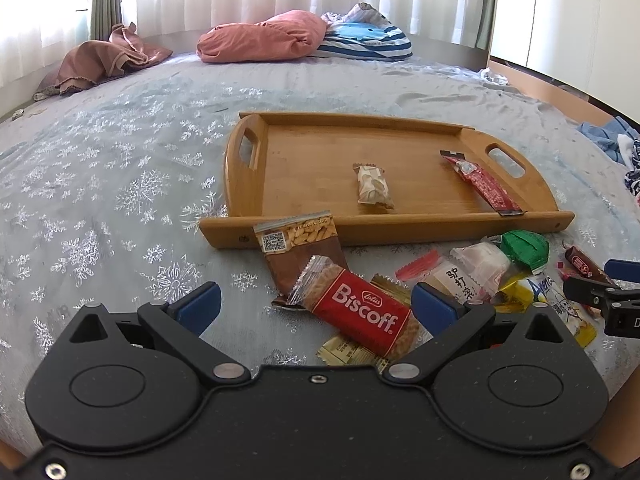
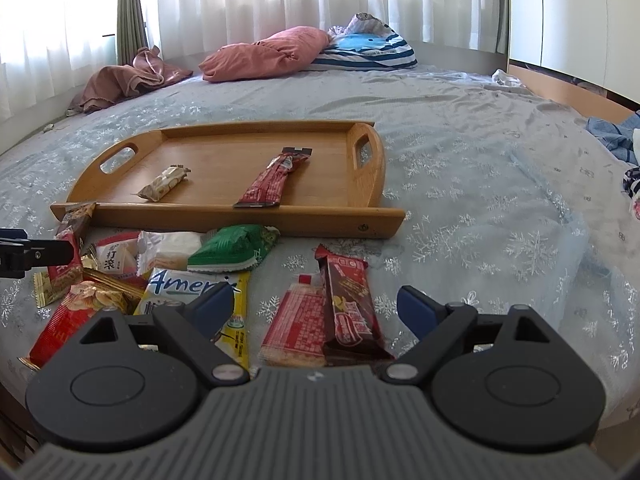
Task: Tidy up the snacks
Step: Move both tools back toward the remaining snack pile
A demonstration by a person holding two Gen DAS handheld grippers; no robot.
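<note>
Both claws are open and hold nothing. Your left claw (image 1: 316, 306) sits over the cookie pack (image 1: 356, 312); you could pinch the gold pack (image 1: 352, 350) under it too.

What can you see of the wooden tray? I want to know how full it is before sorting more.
The wooden tray is a bamboo-looking rectangle with raised rims and a cut-out handle at each curved end. It lies flat on the snowflake bedspread. Two snacks lie inside, apart: a pale wrapped bar and a long red stick packet. A brown packet leans against its near rim.
</note>
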